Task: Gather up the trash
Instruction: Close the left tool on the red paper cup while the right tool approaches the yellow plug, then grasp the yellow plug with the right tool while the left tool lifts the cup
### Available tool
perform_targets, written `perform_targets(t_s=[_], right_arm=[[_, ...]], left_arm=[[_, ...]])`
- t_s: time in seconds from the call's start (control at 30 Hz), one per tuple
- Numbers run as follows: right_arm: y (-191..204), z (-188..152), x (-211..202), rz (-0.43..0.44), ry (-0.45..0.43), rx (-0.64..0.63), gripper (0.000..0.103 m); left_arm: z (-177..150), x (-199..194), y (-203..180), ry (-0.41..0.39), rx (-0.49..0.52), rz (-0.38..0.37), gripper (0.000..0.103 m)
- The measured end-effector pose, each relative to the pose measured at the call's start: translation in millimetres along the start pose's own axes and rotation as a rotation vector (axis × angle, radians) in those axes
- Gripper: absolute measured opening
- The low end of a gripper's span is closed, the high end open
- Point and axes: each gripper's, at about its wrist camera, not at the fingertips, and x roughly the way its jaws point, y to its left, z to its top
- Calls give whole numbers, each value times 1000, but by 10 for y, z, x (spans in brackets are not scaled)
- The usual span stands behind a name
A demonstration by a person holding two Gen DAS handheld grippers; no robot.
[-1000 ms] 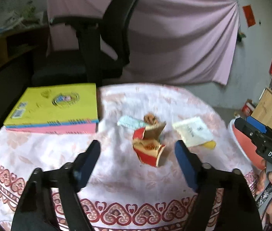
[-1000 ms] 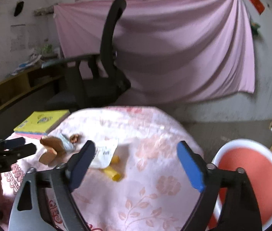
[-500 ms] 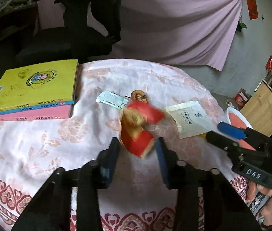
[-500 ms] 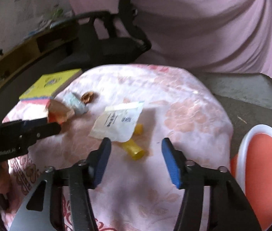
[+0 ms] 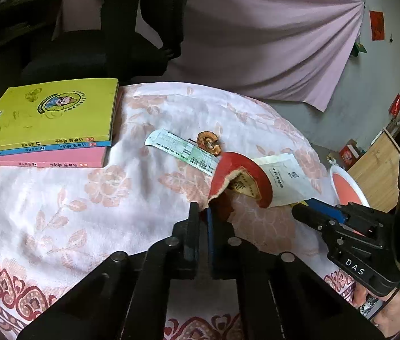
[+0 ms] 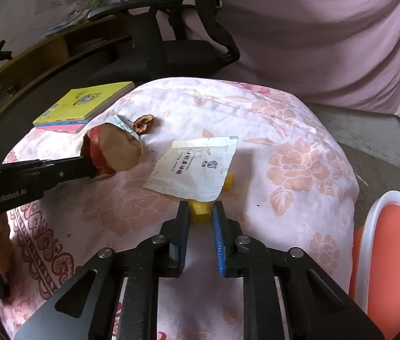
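At frame centre, my left gripper [image 5: 203, 212], jaws just closed, pinches the torn red carton [image 5: 241, 180] on the floral tablecloth [image 5: 86, 192], while my right gripper [image 6: 201, 215], jaws just closing, clamps the yellow scrap [image 6: 199, 211] below the white packet [image 6: 197, 168].

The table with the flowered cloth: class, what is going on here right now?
A person is clearing trash with two handheld grippers. The left gripper has just closed its jaws on the torn red paper cup. The right gripper has just closed on a yellow scrap poking from under the white packet. A dried fruit piece lies untouched.
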Motion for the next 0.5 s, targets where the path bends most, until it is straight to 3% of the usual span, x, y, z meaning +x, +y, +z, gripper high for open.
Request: perform_targets(t_s=[0.5], right_arm=[[195,-78,-184,61,-54,-33,14]], left_arm=[[-106,-247,-71,-96,24,-50,0]])
